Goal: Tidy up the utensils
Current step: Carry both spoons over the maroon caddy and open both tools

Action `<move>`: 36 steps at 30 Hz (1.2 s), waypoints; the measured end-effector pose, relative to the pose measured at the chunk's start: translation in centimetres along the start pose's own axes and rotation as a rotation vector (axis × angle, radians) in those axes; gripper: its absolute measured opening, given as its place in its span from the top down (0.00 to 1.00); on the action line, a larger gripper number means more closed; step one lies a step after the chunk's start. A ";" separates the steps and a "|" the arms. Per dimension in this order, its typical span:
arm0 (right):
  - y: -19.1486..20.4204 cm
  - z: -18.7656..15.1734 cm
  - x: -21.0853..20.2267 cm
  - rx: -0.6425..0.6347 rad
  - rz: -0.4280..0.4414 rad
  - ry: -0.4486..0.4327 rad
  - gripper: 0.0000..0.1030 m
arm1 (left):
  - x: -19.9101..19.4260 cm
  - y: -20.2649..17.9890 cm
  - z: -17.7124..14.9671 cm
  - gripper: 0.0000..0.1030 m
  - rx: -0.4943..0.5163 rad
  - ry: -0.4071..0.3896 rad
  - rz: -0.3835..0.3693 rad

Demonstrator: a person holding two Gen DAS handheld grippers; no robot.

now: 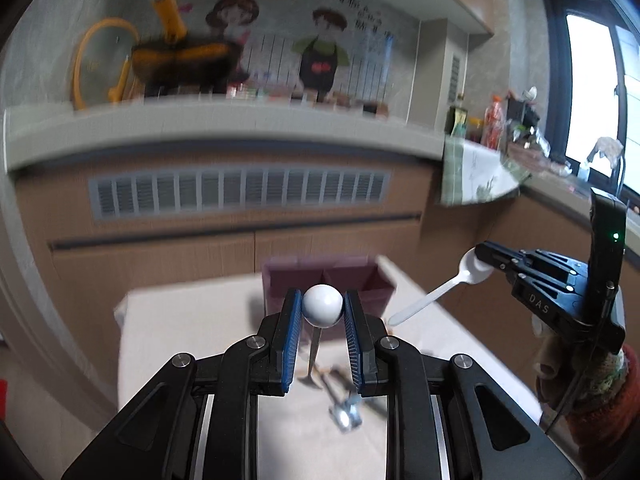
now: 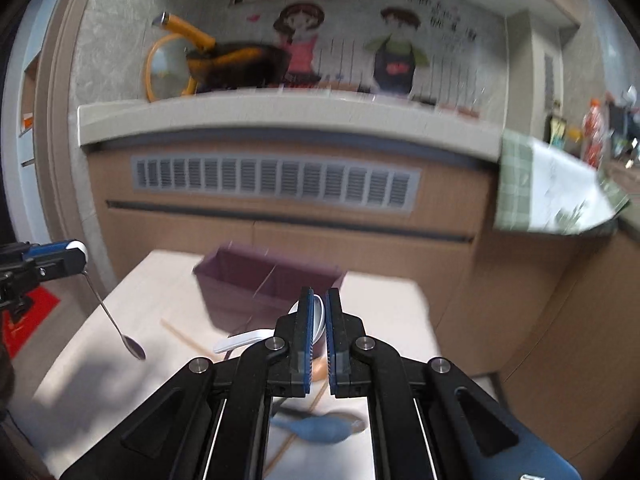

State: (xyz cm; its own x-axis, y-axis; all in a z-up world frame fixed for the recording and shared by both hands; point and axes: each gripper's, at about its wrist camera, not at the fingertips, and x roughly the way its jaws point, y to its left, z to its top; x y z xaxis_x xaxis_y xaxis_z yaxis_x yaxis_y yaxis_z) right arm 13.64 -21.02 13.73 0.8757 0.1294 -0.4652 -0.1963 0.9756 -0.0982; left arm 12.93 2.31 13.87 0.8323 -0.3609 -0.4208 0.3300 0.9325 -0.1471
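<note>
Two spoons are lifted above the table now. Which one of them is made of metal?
The metal spoon hanging from the left gripper, which grips its round white end. Its stem is thin and shiny. The right gripper holds an all-white plastic spoon.

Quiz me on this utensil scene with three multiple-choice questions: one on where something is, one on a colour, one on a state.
1. Where is the purple organizer box?
A. on the light tabletop, ahead of both claws
B. on the upper counter shelf
C. on the floor

2. What colour is the plastic spoon in the right claw?
A. red
B. white
C. green

3. How is the metal spoon with the white ball end held?
A. lying flat on the table
B. standing inside the box
C. pinched by its ball end in the left claw, bowl hanging down

Answers:
1 A, it sits on the table below the cabinets.
2 B, both views show it white.
3 C, the right wrist view shows the bowl dangling clear of the table.
</note>
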 end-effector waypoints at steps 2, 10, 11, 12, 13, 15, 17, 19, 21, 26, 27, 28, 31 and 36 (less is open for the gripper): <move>-0.5 2.8 -1.5 -0.032 -0.047 -0.068 0.95 | -0.5 -0.6 2.8 0.78 0.021 -0.044 -0.006; -1.0 13.0 -0.2 -0.197 -0.177 -0.123 0.95 | 2.4 -0.9 10.7 0.78 0.049 -0.124 -0.036; -0.6 12.8 0.6 -0.220 -0.185 -0.115 0.95 | 3.4 -0.8 10.6 0.78 0.049 -0.122 -0.042; -0.4 12.5 1.6 -0.237 -0.181 -0.103 0.95 | 4.7 -0.4 10.5 0.78 0.046 -0.120 -0.045; -0.1 11.9 3.1 -0.257 -0.177 -0.082 0.95 | 5.8 -0.1 10.3 0.78 0.041 -0.114 -0.048; 0.2 10.8 5.5 -0.275 -0.165 -0.043 0.95 | 8.8 1.1 9.6 0.78 0.009 -0.078 -0.067; 0.5 9.3 8.5 -0.290 -0.149 0.021 0.95 | 11.8 2.4 8.6 0.78 -0.035 -0.018 -0.091; 0.9 8.0 10.9 -0.320 -0.144 0.073 0.95 | 14.5 3.4 7.5 0.78 -0.069 0.033 -0.107; 1.5 6.7 13.1 -0.367 -0.137 0.120 0.95 | 16.9 3.9 6.4 0.78 -0.081 0.070 -0.119; 2.3 4.0 17.4 -0.358 -0.014 0.235 0.94 | 21.2 5.5 4.5 0.75 -0.170 0.135 -0.179; 2.4 3.6 18.0 -0.344 0.027 0.250 0.94 | 21.8 6.0 4.2 0.69 -0.192 0.148 -0.195; 2.3 3.1 18.6 -0.318 0.075 0.270 0.94 | 22.1 6.4 4.0 0.61 -0.207 0.153 -0.203; 1.3 2.5 19.5 -0.214 0.186 0.297 0.80 | 21.9 6.9 3.4 0.55 -0.209 0.143 -0.196; -1.0 3.0 17.1 -0.086 0.255 0.216 0.78 | 19.1 7.4 2.2 0.55 -0.188 0.131 -0.176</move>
State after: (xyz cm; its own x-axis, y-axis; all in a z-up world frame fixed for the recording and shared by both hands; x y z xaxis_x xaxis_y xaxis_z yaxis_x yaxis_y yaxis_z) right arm 30.15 -19.25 8.48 0.6821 0.3177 -0.6586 -0.4411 0.8971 -0.0240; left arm 32.20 2.28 6.70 0.7010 -0.5233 -0.4845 0.3655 0.8470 -0.3859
